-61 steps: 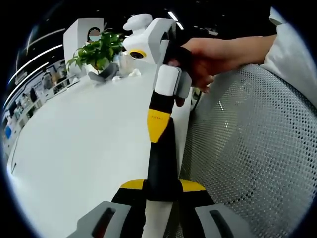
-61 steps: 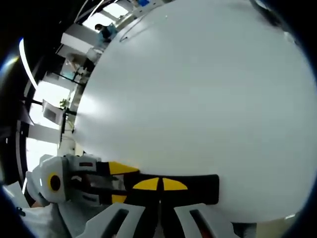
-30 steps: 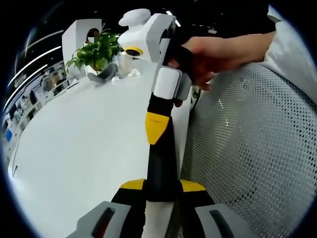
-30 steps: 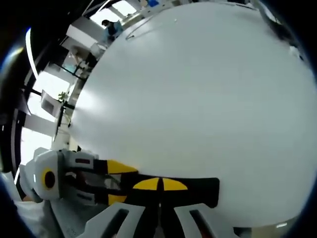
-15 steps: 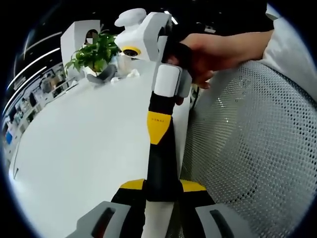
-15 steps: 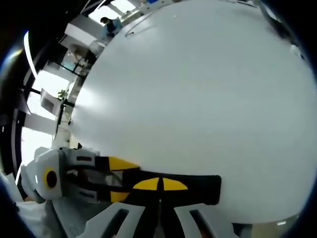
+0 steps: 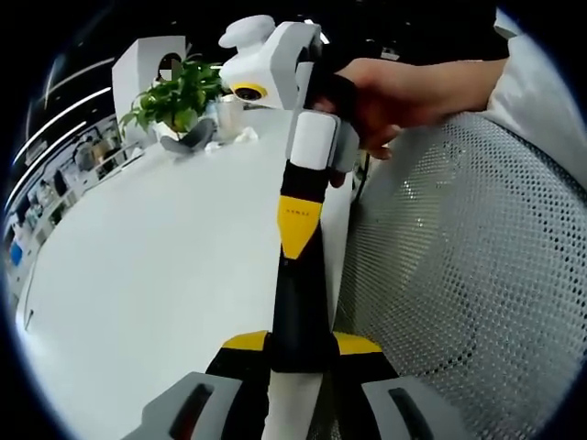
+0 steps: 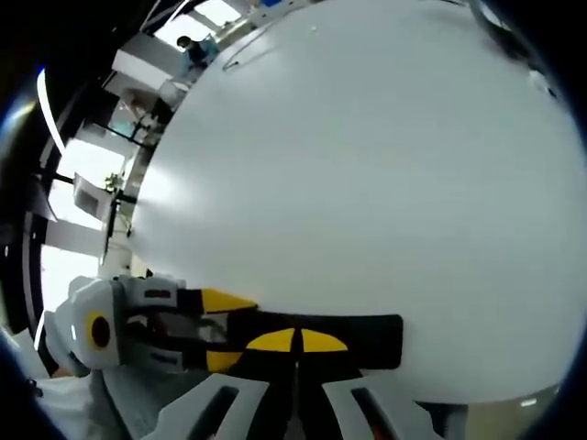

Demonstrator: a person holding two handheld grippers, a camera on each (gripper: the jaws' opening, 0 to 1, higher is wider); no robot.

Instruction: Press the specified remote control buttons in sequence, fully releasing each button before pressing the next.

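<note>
Black remote [image 7: 298,293] near the edge of the white surface [image 7: 138,275], clamped at one end in the left tongs [image 7: 301,345]. Right tongs [image 8: 295,341] closed on nothing, tips together against its face. Probably light, stiff and smooth; best gripped by the narrow sides, buttons left free.

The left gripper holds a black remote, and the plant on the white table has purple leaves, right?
Not quite: the left gripper holds the black remote, but the plant on the white table has green leaves, not purple. The left gripper view shows it.
</note>
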